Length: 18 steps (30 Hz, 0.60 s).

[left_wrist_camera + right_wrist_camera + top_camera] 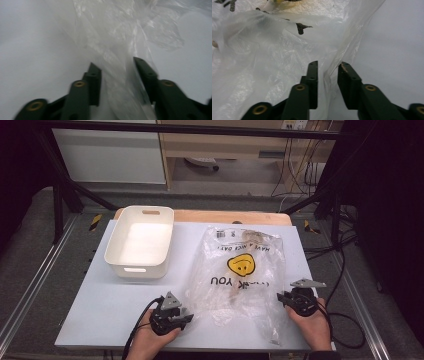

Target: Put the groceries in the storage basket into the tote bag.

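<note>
In the high view, the left gripper (pixel 186 316) and right gripper (pixel 281 297) sit at the 2 near edges of a clear bag (pixel 239 275) lying flat on the white table (pixel 100 305), with a white bin (pixel 140 241) beyond on the left. In the left gripper view, the jaws stand apart with a fold of bag (pixel 120 50) between them, pads not pressing. In the right gripper view, the jaws are narrowly parted around the bag's (pixel 274 57) edge, no grip.
</note>
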Tool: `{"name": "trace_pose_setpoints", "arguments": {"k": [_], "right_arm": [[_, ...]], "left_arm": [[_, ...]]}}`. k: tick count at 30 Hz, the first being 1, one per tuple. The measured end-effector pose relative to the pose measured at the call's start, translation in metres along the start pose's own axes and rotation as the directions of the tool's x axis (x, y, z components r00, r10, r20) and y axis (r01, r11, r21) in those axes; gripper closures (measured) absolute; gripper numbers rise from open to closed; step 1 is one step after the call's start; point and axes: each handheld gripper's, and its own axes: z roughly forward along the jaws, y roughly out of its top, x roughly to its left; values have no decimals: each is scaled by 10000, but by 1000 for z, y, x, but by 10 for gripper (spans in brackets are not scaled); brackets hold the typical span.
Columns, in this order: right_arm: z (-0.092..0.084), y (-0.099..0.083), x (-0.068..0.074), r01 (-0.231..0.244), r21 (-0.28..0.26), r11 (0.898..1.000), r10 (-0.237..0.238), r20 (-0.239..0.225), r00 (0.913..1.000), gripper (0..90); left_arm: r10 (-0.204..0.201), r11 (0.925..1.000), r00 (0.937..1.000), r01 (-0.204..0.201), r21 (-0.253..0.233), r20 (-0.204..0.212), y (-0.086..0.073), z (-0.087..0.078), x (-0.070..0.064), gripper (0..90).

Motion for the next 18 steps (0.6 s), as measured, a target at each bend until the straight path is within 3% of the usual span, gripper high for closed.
{"name": "trace_pose_setpoints", "arguments": {"k": [5, 11, 18], "right_arm": [[-4, 0, 3, -177, -123, 9998, 176, -18, 9998, 485], [-6, -4, 8, -159, -209, 9997, 165, 291, 9994, 280], [-16, -15, 9, -204, -458, 9987, 222, 384, 9990, 119]], "left_arm": [[-209, 9988, 9983, 185, -449, -538, 4, -3, 4, 271], [-299, 9967, 9964, 237, -782, -797, 12, -2, 14, 248], [-403, 9954, 9905, 284, -916, -1316, 23, 8, 32, 297]]}}
